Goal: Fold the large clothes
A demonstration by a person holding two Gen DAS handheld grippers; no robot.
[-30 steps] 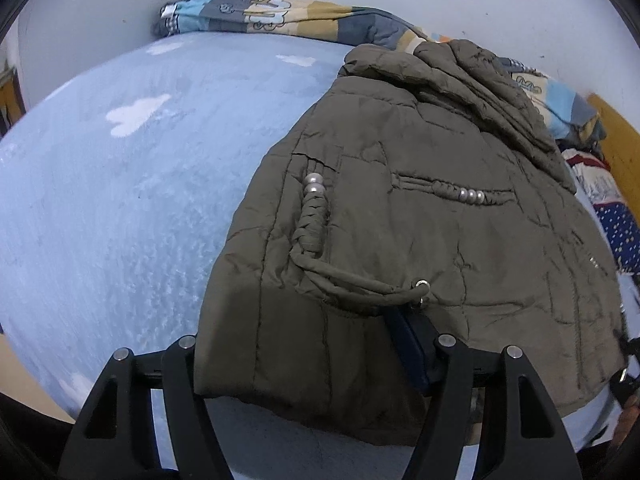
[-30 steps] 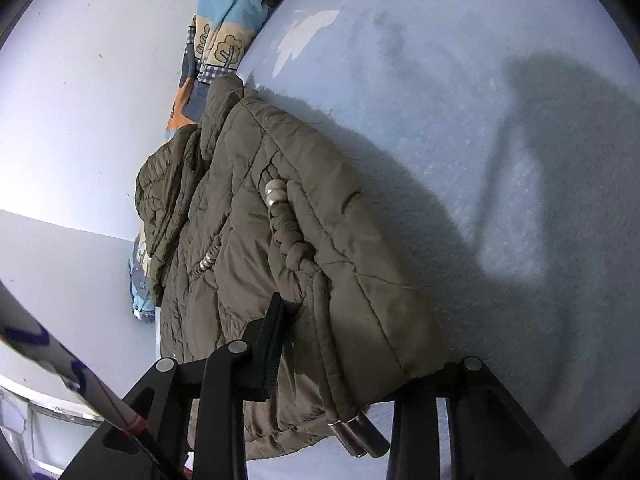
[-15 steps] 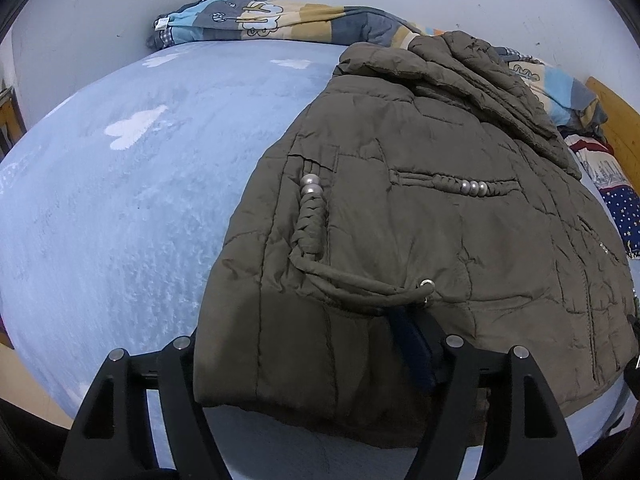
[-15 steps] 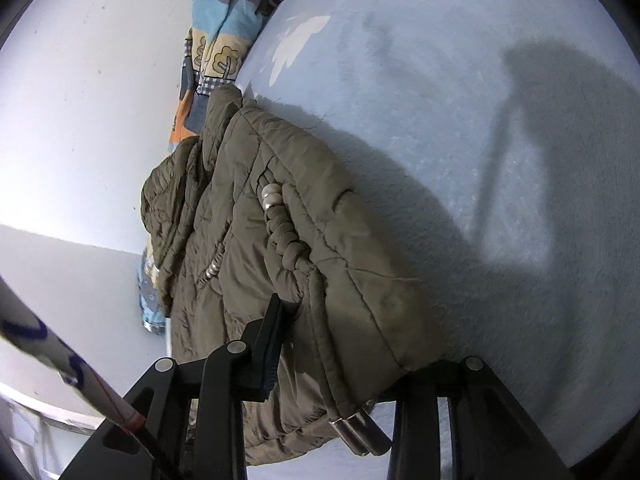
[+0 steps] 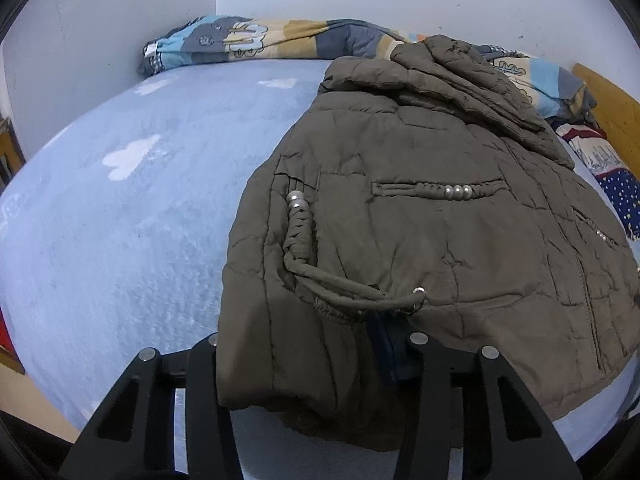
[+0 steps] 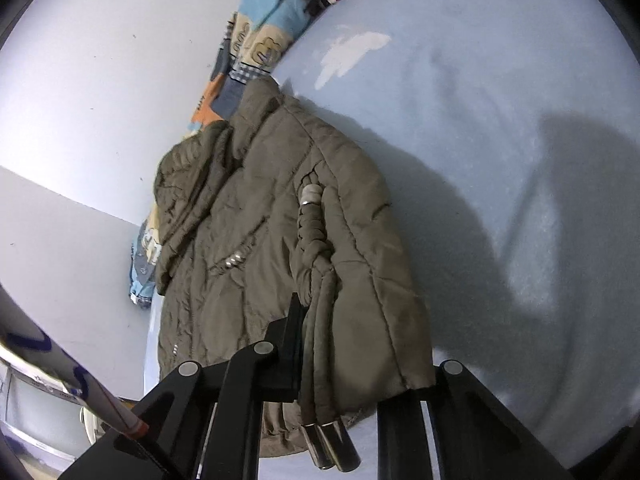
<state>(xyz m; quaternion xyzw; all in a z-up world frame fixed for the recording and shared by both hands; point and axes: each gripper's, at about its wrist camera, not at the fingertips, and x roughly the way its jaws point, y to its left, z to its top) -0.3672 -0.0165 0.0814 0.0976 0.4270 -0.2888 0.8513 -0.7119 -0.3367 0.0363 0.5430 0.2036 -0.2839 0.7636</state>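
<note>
The left gripper point(image 5: 312, 360) has just been narrowing its jaws, which now clamp the near hem of an olive quilted jacket point(image 5: 420, 216). The right gripper point(image 6: 360, 364) has also just been closing, its jaws pinching a folded near corner of the same jacket beside its braided drawcord point(image 6: 314, 240). The jacket lies folded on a light blue bed point(image 5: 120, 220), its hood toward the far wall, where a patterned quilt point(image 5: 248, 40) is bunched. No legible writing shows.

A light blue bed point(image 5: 120, 240) carries an olive quilted jacket point(image 5: 440, 220), with patterned bedding point(image 5: 248, 40) against the wall.
</note>
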